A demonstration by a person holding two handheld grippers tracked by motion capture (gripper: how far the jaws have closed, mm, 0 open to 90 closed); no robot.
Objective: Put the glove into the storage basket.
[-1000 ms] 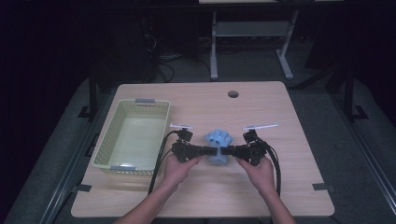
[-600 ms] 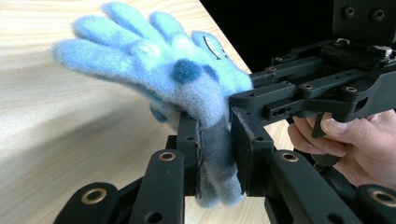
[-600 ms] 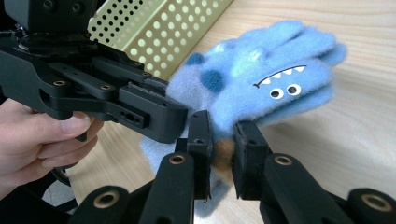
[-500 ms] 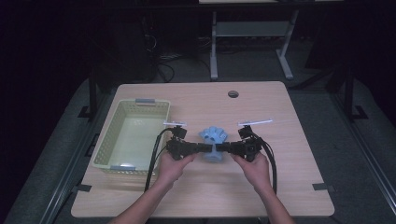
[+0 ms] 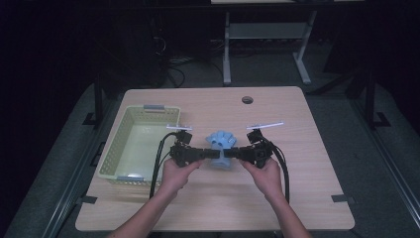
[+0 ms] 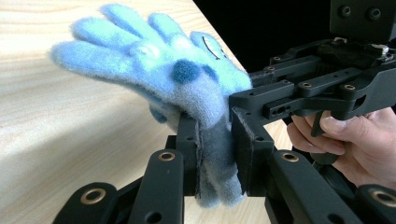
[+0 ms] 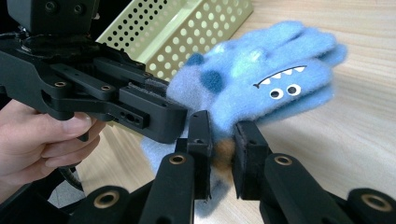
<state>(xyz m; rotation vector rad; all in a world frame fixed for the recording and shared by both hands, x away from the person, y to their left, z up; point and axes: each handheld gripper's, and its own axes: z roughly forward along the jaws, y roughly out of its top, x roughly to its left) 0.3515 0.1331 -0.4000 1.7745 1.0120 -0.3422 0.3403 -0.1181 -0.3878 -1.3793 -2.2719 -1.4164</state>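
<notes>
A fuzzy blue glove [image 5: 221,141] with a toothy monster face hangs just above the middle of the wooden table [image 5: 307,148], held from both sides. My left gripper [image 5: 213,154] comes in from the left, shut on the glove's cuff. In the left gripper view the cuff is pinched between the black jaws of the left gripper [image 6: 215,140], and the glove [image 6: 177,79] spreads its fingers above them. My right gripper [image 5: 232,154] faces it from the right, shut on the cuff's other side. In the right gripper view the right gripper [image 7: 220,135] clamps the glove [image 7: 266,70].
A pale green perforated basket [image 5: 113,151] stands on the table's left side, just beyond the left hand; its wall [image 7: 187,23] also shows in the right gripper view. A round cable hole [image 5: 247,100] sits near the far edge. Cables trail from both grippers.
Both hands have risen a little and drifted left toward the basket, carrying the glove with them. Both grips look unchanged.
</notes>
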